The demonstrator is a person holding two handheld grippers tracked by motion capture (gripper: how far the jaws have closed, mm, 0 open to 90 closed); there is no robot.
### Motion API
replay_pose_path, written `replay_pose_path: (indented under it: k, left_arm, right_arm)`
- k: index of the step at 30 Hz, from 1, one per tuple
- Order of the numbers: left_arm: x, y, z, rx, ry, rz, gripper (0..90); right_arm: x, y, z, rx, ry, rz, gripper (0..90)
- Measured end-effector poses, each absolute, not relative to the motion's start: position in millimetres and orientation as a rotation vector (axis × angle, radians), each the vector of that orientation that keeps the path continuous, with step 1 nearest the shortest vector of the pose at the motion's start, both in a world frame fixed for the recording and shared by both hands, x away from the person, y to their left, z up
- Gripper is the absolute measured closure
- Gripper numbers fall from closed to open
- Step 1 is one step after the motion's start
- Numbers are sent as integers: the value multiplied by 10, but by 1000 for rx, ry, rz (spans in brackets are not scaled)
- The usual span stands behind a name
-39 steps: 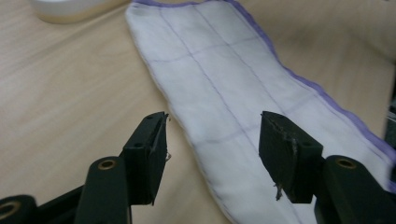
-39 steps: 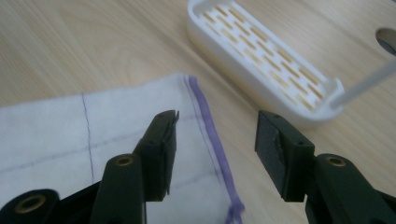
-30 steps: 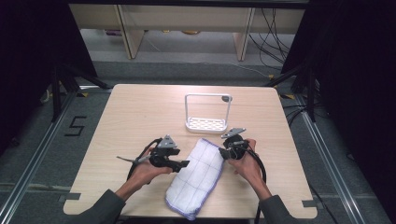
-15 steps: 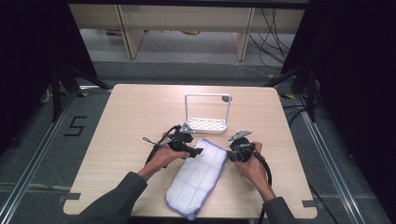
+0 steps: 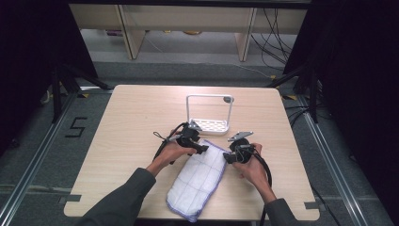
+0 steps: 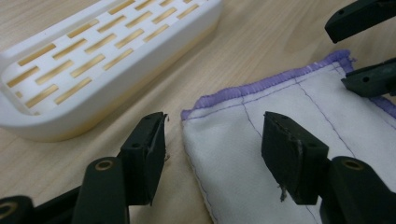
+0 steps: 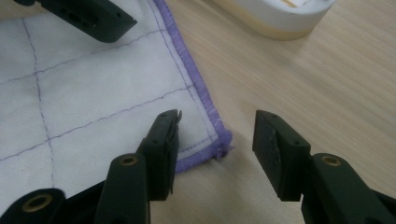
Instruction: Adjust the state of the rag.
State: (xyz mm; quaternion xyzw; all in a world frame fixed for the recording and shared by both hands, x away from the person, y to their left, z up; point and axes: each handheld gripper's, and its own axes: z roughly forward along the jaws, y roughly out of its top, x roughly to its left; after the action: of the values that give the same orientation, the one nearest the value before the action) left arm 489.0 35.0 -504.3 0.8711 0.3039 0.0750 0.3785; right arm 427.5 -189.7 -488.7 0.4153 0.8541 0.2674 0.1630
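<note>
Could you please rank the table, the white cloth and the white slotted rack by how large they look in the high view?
1. Table: largest by far.
2. White cloth: a long folded strip.
3. White slotted rack: smallest, though it stands farther from the camera, which shrinks it somewhat.

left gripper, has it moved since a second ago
Yes. In the high view the left gripper has gone from the cloth's left edge up toward the white rack, now at the cloth's far left corner, its open jaws just closing slightly.
</note>
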Motion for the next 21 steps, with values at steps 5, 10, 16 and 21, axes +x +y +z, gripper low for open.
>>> replay_pose_path:
  k: [5, 10, 16, 21]
  left_arm:
    - [4907, 338, -5089, 2226, 775, 183, 431]
    - [4906, 326, -5088, 2243, 733, 183, 528]
    - [4887, 316, -5092, 2235, 697, 188, 685]
    - [4885, 324, -5088, 2238, 697, 192, 785]
  right_arm:
    - [4281, -1859, -4939, 1189, 2444, 735, 519]
    - [4279, -1873, -4950, 1180, 2446, 741, 539]
    - [4261, -1879, -4954, 1216, 2464, 784, 627]
    - [4282, -1948, -4977, 1289, 2468, 868, 690]
